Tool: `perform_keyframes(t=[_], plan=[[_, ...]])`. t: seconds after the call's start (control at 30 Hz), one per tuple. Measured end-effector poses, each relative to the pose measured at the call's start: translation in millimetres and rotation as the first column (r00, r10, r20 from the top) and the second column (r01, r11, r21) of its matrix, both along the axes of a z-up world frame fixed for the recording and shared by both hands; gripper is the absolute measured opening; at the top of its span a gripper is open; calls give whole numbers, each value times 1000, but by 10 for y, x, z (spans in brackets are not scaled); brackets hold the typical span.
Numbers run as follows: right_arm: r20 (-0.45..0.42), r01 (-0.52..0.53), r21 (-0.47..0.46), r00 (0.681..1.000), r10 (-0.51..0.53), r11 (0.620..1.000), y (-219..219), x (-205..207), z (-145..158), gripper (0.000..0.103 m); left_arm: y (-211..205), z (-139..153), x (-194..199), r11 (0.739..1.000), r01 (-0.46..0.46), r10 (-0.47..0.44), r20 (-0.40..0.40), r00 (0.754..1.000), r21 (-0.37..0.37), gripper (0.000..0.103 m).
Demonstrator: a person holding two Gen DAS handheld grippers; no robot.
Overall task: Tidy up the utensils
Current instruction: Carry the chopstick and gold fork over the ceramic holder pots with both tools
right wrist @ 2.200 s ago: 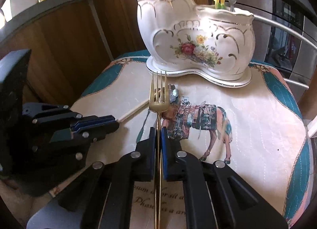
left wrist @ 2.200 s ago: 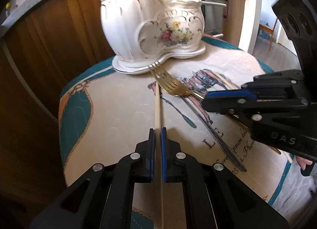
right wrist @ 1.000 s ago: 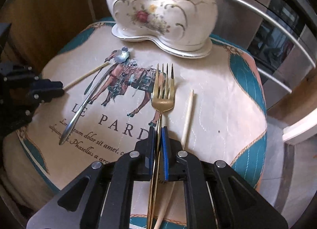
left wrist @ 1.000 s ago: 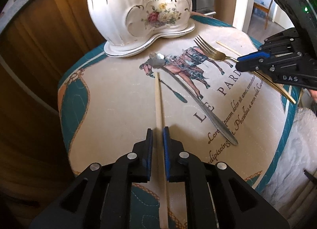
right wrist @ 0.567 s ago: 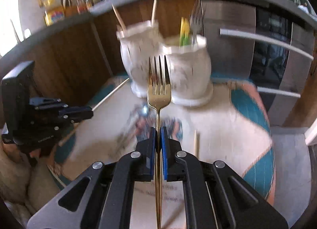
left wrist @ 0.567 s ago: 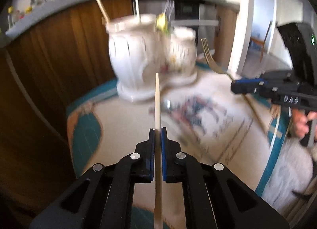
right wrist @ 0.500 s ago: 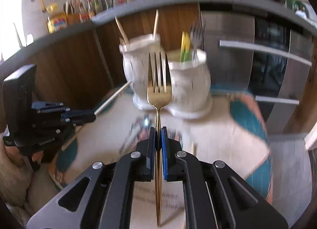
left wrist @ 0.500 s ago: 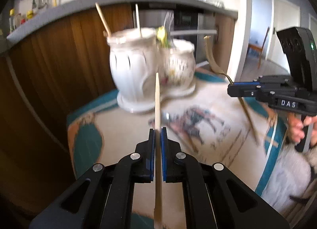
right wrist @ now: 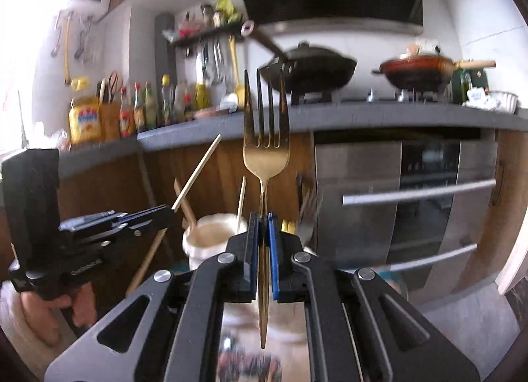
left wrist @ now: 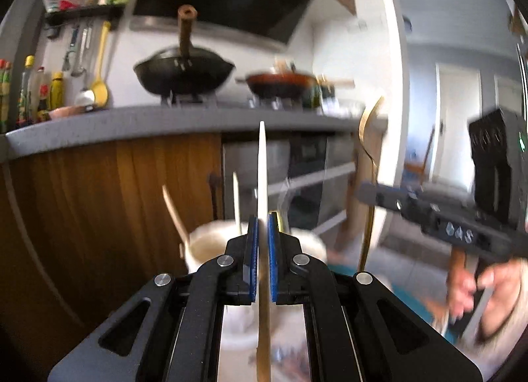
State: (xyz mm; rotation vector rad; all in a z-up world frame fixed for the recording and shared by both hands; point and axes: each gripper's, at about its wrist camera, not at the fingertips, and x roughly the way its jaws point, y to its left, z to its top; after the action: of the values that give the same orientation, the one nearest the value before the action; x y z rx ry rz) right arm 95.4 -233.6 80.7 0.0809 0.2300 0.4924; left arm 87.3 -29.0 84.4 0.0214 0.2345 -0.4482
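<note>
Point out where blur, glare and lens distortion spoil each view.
Left wrist view: the white holder and right gripper smear with motion, the chopstick stays sharp, the countertop bows. Right wrist view: window glare whitens the upper left, the gold fork reads crisply, oven handles curve.

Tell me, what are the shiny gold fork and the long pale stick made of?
The gold fork looks like polished metal with a gold finish: it gleams and mirrors light. The pale stick, probably a chopstick, looks like matte wood or bamboo: pale, dull, no shine, though blur hides any grain.
</note>
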Motion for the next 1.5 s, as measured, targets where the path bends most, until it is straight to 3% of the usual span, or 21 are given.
perform_keyframes(t=[0.17,0.3,0.53,0.73,1.23,1.5], plan=[[64,34,62,997,-38,998,-16,254,181,6,52,105,351,992,5,1,51,999,-123,6],[63,64,78,996,-69,995,-8,466,119,6,42,105,492,989,-10,25,99,995,-148,6],[76,107,87,991,-113,990,-3,627,-93,6,-78,17,609,991,-75,95,185,978,-113,6],[11,85,61,996,-86,995,0,717,-293,6,-83,-140,612,994,-76,91,192,977,-81,6],[-103,68,-24,992,-71,997,-5,641,-584,6,35,-383,250,997,-75,75,17,997,15,6],[-110,81,-9,991,-82,997,-41,691,-607,6,8,-499,297,996,-75,76,-46,996,39,7]])
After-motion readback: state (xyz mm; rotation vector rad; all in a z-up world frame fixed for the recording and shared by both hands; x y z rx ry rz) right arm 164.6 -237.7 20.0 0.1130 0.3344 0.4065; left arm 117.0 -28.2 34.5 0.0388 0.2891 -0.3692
